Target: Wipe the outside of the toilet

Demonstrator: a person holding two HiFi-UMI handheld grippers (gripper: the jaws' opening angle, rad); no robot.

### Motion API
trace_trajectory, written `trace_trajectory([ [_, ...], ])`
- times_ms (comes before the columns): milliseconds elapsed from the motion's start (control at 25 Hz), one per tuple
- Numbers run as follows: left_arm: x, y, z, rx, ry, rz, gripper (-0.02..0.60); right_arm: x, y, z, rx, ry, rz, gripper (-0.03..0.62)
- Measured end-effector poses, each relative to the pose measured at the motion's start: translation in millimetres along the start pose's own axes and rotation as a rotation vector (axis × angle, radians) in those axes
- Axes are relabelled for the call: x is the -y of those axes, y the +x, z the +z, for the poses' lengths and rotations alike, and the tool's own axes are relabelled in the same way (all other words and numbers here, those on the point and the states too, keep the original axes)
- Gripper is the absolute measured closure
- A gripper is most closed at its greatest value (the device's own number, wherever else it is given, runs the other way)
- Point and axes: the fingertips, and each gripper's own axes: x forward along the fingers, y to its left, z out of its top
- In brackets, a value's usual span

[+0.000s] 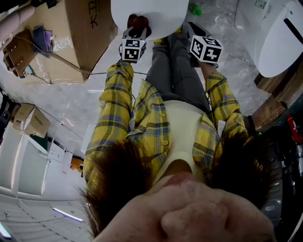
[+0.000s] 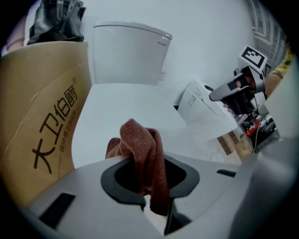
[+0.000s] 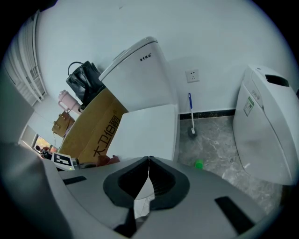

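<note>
Floor (image 1: 94, 90) of grey marbled stone lies below the toilet (image 1: 149, 14) in the head view. A cardboard box (image 1: 78, 33) stands to the toilet's left and a second white fixture (image 1: 274, 38) well off to its right. Your left gripper (image 1: 137, 29) sits at the toilet's near edge with a rust-red cloth (image 1: 138, 21), and your right gripper (image 1: 191, 30) is just right of the toilet. In the left gripper view, your jaws are clamped on the cloth, which bunches up over the toilet's closed lid; whether it touches the lid is unclear. The box leans beside the toilet with a black bag (image 2: 56, 21) above it. In the right gripper view, your jaws are pressed together with nothing between them. Right of the toilet, a toilet brush (image 3: 191, 116) stands against the pale wall (image 3: 210, 42) under a wall socket (image 3: 192, 75), with a small green object (image 3: 199, 164) on the floor.
</note>
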Motion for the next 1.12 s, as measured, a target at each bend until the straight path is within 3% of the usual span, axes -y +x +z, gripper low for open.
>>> trace_trajectory([
  [760, 109, 38, 29, -0.038, 0.225, -0.283, 0.485, 15, -6, -6, 0.017, 0.064, -0.043, 0.568],
  [1120, 127, 40, 54, -0.005, 0.205, -0.352, 0.485, 26, -13, -14, 0.016, 0.093, -0.065, 0.568],
])
